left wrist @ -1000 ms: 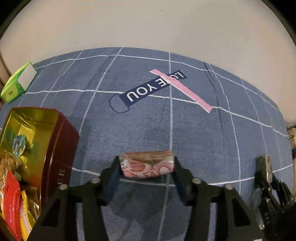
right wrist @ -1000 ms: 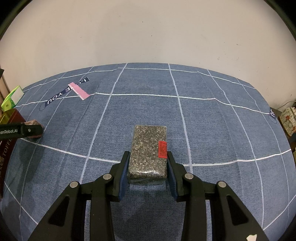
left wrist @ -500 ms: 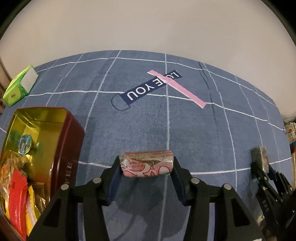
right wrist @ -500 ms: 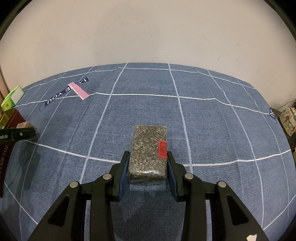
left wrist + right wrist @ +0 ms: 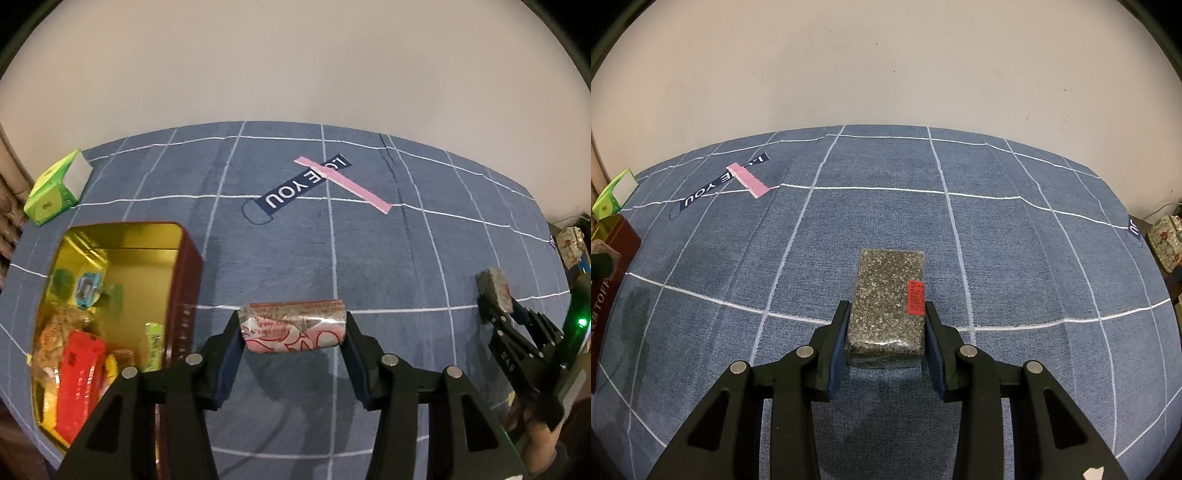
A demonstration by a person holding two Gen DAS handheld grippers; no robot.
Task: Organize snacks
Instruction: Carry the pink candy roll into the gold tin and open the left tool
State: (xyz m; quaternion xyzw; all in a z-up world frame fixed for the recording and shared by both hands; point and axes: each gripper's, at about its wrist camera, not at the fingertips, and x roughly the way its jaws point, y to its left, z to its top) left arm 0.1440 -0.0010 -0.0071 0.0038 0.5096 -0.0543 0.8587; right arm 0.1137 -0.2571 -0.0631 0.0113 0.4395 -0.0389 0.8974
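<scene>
Left wrist view. Left tool: clenched on a pink-and-white wrapped snack roll, held crosswise between the pads, above the counter with its blue cloth and white grid lines. Just left of the roll: dark red tin, lid off, gold inside, holding a red packet, a blue-and-green sweet, a green wrapper and other wrapped pieces too blurred to name. Far left corner: green carton, lying on its side. On the cloth: printed dark label reading "YOU" in full, crossed by a pink strip. Right edge: right tool seen side-on, tilted down, with a dark speckled block at its tip; green light on its body; a hand partly seen beneath it.

Right wrist view. Right tool: grasping the speckled block by its long sides, near end between the pads, far end pointing away; clear wrap, red sticker with print too small to read. Only this view shows the block's top face. Left edge: the tin's outer wall with pale letters "TOFF"; the tin's contents are hidden here. The green carton sits beyond it.
</scene>
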